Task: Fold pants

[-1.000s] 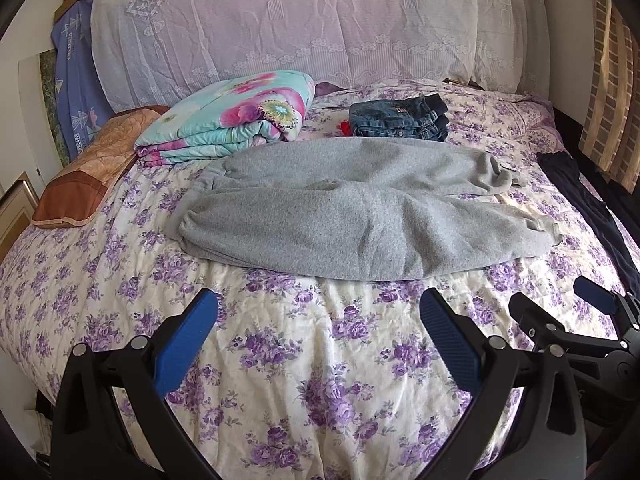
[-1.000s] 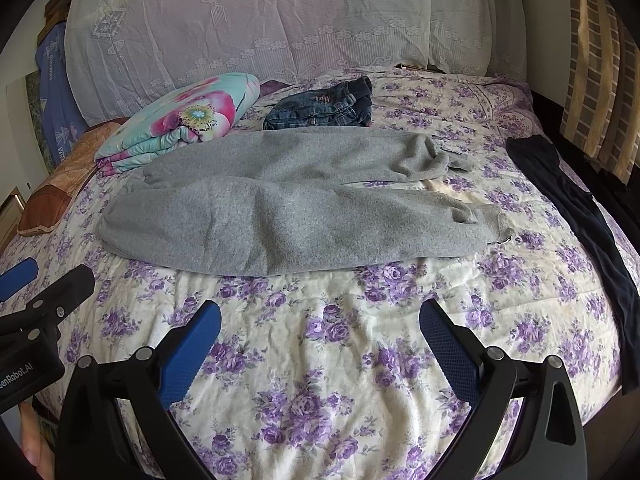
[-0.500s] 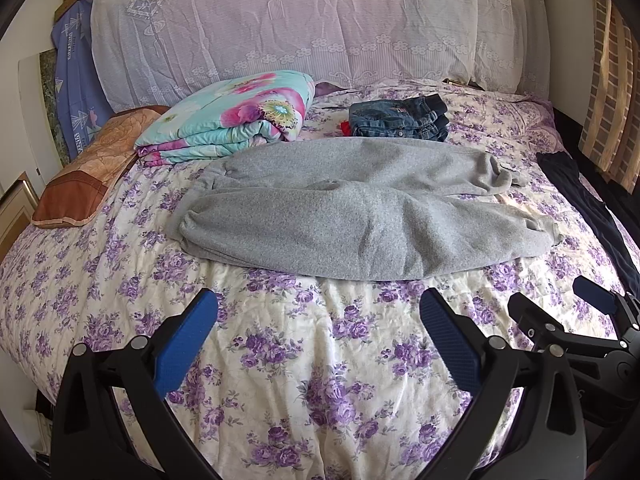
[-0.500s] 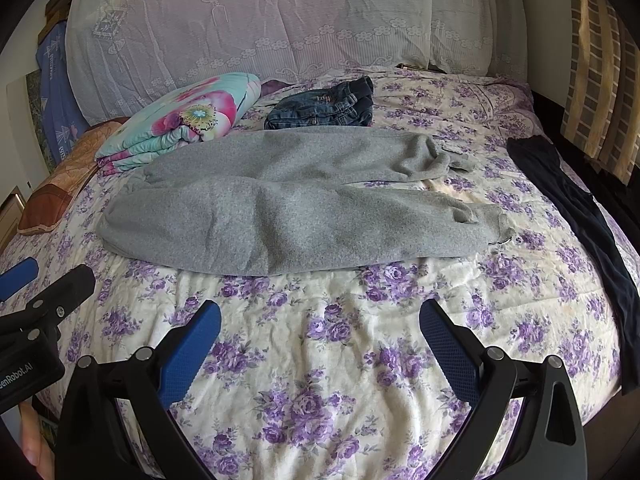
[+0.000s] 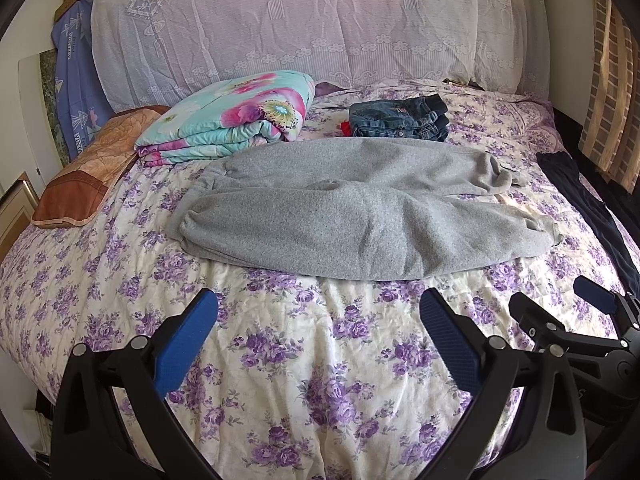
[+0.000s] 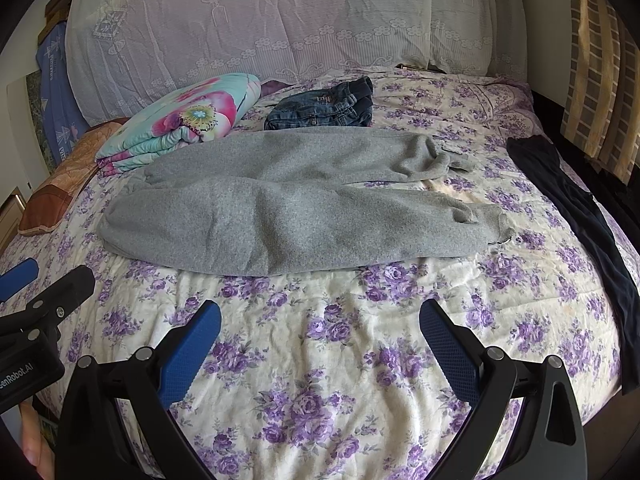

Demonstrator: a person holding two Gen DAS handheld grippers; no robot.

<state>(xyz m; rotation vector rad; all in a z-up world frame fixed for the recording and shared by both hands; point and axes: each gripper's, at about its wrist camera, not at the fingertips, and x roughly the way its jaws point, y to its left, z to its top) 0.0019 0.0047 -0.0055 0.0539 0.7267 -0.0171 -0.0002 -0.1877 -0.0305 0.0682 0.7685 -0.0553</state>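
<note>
Grey sweatpants lie spread flat across the bed, waistband to the left and both cuffs to the right, one leg behind the other. My left gripper is open above the floral bedspread, short of the pants' near edge, holding nothing. My right gripper is open too, also short of the near edge and empty. Each gripper shows at the side of the other's view: the right one and the left one.
A folded floral quilt and a brown pillow lie at the back left. Folded jeans sit behind the sweatpants. A dark garment lies along the bed's right edge. A lace-covered headboard stands behind.
</note>
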